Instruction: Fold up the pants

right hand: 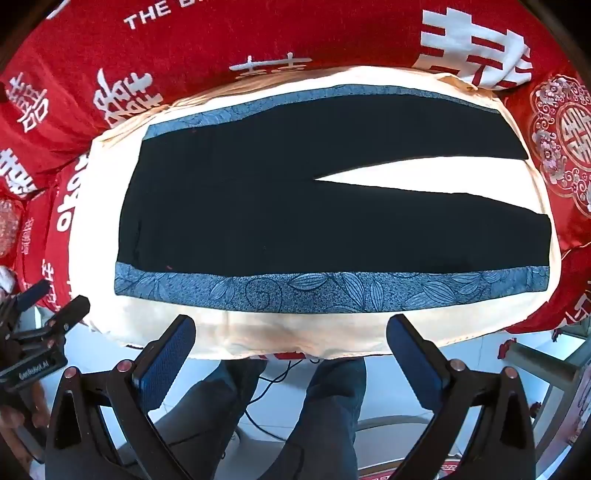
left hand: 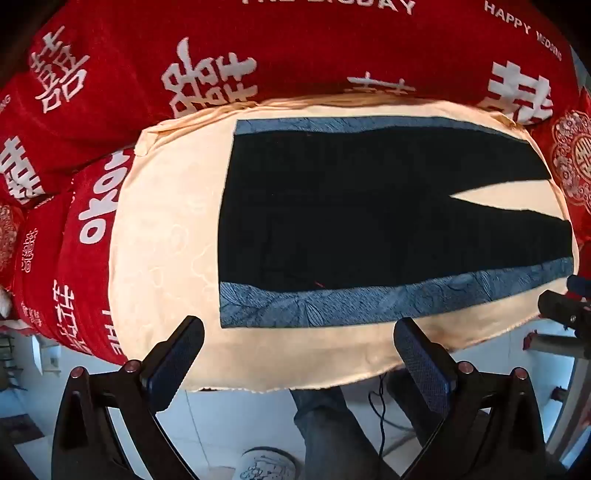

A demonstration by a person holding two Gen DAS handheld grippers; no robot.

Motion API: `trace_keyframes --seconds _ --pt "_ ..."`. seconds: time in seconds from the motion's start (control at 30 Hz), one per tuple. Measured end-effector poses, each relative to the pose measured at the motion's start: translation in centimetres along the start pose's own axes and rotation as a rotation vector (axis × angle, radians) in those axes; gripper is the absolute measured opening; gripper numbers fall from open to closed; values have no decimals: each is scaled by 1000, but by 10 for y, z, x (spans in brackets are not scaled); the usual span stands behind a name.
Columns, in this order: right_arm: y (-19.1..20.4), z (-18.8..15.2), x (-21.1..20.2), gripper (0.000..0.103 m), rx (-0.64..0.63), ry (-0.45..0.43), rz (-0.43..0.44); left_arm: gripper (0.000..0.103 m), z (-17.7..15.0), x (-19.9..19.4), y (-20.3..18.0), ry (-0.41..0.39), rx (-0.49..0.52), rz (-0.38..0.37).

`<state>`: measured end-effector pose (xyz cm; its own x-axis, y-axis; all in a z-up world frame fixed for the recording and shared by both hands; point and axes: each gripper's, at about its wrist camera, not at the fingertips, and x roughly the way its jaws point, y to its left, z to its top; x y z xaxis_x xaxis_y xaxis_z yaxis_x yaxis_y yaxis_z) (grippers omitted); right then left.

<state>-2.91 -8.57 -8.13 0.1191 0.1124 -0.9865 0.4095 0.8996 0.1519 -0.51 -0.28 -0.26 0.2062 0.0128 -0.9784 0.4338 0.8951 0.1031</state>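
Pants [right hand: 295,206] lie flat on a cloth [right hand: 258,332] — legs pointing right.

Black hand-held gripper [left hand: 299,354], blue textured pads [left hand: 173,363], copper-coloured screws [left hand: 132,366]

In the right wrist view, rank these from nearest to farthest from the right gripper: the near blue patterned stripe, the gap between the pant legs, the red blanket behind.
From the right gripper:
1. Near blue stripe, just ahead.
2. Gap between legs, mid-cloth, right.
3. Red blanket, far back.

I read "HAPPY WEDDING" and "THE" on the red blanket [left hand: 295,44], the last letters perhaps blurred.
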Motion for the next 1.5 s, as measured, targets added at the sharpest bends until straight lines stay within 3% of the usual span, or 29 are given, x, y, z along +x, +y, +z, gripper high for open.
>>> trace_keyframes --seconds 0.1,0.13,0.27,0.47,1.5 --pt "-8 5 1 103 8 34 30 103 3 -11 -2 38 -5 -38" --pt "-11 -1 -2 103 1 -7 51 103 4 -14 -2 42 -7 -38" --pt "1 -4 -10 103 7 -2 -21 103 16 -19 2 37 -14 -16" --pt "-2 1 -13 103 41 22 -7 103 26 -23 8 47 -40 -36" --pt "-5 7 -21 103 28 11 -51 103 34 -49 -11 -45 33 26"
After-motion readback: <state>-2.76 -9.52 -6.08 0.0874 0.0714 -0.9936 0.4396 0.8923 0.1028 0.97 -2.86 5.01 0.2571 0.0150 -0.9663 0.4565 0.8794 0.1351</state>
